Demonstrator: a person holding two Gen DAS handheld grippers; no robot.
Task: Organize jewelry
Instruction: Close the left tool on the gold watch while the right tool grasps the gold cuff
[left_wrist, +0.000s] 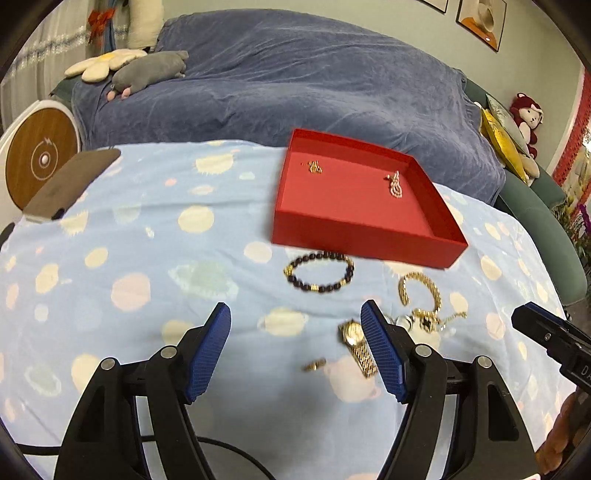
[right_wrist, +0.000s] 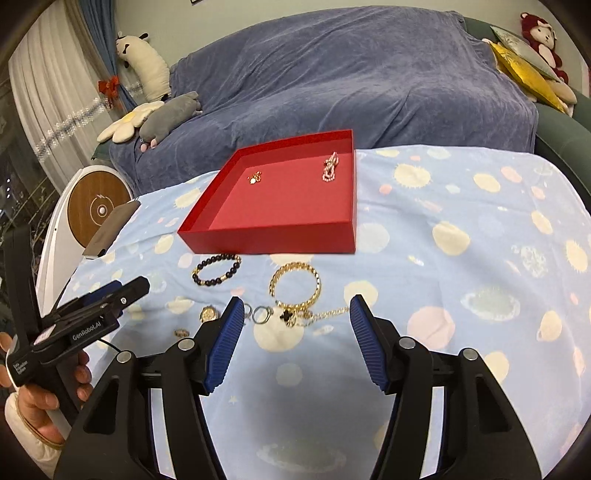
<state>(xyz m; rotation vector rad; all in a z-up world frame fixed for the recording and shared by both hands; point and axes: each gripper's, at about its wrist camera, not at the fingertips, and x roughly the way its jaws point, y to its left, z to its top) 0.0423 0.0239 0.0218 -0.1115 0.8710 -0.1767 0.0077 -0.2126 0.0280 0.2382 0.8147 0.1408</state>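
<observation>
A red tray (left_wrist: 354, 236) (right_wrist: 266, 240) lies on the light blue cloth and holds a small gold piece (left_wrist: 315, 167) (right_wrist: 255, 178) and a pearl strand (left_wrist: 395, 185) (right_wrist: 330, 168). In front of it lie a dark bead bracelet (left_wrist: 319, 272) (right_wrist: 217, 270), a gold bangle (left_wrist: 421, 290) (right_wrist: 295, 288), a gold chain (right_wrist: 314, 314), two rings (right_wrist: 258, 314), a gold watch (left_wrist: 356, 345) (right_wrist: 209, 314) and a small ring (left_wrist: 314, 365) (right_wrist: 181, 333). My left gripper (left_wrist: 295, 317) is open and empty, just left of the watch. My right gripper (right_wrist: 293, 314) is open and empty over the rings and chain.
A brown phone-like slab (left_wrist: 70, 184) (right_wrist: 110, 229) lies at the cloth's left edge. A round wooden-topped device (left_wrist: 37, 155) stands beyond it. A sofa under a blue cover (left_wrist: 295, 81) with plush toys stands behind the table.
</observation>
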